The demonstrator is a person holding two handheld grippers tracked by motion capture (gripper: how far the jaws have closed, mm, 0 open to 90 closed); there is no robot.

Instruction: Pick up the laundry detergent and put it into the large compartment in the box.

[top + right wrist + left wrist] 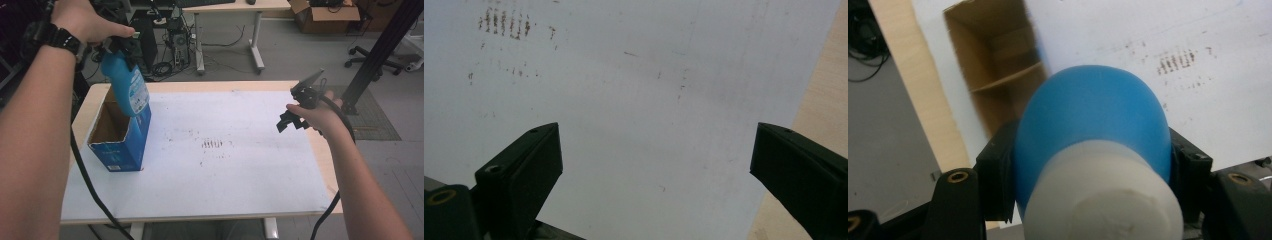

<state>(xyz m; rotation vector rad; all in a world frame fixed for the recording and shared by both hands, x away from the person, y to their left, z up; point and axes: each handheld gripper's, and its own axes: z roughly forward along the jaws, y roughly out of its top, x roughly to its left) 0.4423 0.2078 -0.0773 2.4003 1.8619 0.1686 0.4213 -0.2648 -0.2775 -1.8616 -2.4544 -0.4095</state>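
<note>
Blue plastic bottle (125, 85) (white cap): clamped in left gripper (122, 50) jaws, above open blue cardboard box (120, 135). Right gripper (295, 112): jaws apart, empty, over white tabletop (235, 165).

Blue bottle (125, 85) with a white cap (1103, 195) and a pale printed label; blue box (122, 137), plain brown cardboard inside; white sheet (225, 165) speckled with rusty brown marks (214, 144) over a light wood surface (325, 155); black jaws on both grippers, black watch (50, 35) on the wrist
</note>
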